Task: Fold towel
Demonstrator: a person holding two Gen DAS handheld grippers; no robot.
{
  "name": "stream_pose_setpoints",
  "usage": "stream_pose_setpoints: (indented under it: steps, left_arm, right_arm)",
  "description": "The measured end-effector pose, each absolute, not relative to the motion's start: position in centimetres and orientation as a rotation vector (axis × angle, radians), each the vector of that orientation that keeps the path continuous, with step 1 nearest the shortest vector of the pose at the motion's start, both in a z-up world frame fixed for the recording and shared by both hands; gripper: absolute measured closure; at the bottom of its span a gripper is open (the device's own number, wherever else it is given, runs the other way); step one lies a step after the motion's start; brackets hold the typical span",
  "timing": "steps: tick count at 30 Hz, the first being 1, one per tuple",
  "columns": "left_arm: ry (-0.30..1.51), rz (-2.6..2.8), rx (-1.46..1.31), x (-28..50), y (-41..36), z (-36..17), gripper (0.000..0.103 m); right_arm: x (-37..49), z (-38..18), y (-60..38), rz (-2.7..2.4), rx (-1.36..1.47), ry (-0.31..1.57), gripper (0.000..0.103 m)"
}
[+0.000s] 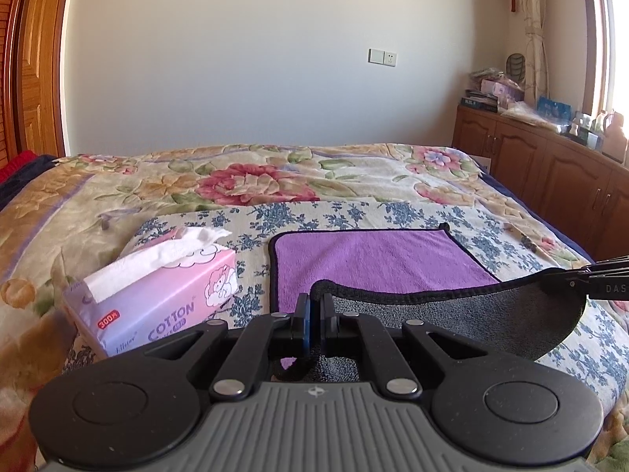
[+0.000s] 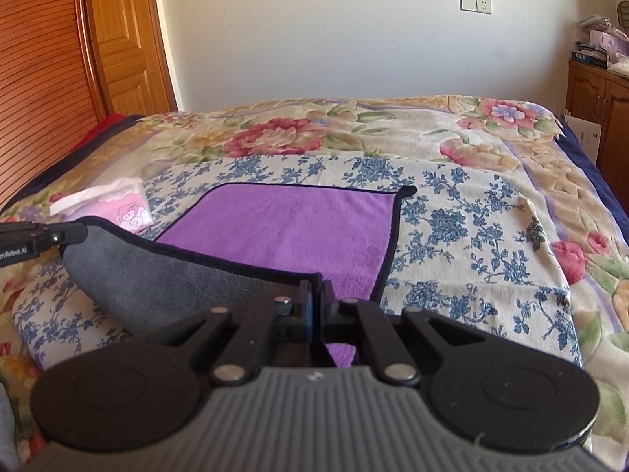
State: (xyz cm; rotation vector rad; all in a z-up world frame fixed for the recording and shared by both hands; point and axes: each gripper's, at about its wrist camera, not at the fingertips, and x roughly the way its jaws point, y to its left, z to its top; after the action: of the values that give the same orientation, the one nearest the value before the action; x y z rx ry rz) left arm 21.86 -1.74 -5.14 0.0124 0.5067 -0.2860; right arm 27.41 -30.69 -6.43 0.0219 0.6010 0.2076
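Floral bed (image 1: 118, 196) bears towel (image 1: 377, 259), both grippers clamping its edge.

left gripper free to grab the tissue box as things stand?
Probably not yet. The left gripper is shut on the towel, holding up a near corner while the right gripper holds the other. The tissue box sits beside it, nothing between, but it must release first.

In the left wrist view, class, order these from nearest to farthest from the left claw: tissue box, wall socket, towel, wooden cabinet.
1. towel: pinched in the left claw.
2. tissue box: just left, on the bed.
3. wooden cabinet: right, beyond the bed.
4. wall socket: on the far wall.
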Motion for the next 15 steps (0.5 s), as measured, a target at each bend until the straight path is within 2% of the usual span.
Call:
stream_pose_setpoints:
  steps: [15]
  left_arm:
    - [0.495,-0.284,0.032,23.1,-2.6,-4.6,0.098]
  right_arm:
    - [29.2,-5.6,-30.5,0.222,0.004,0.559,0.099]
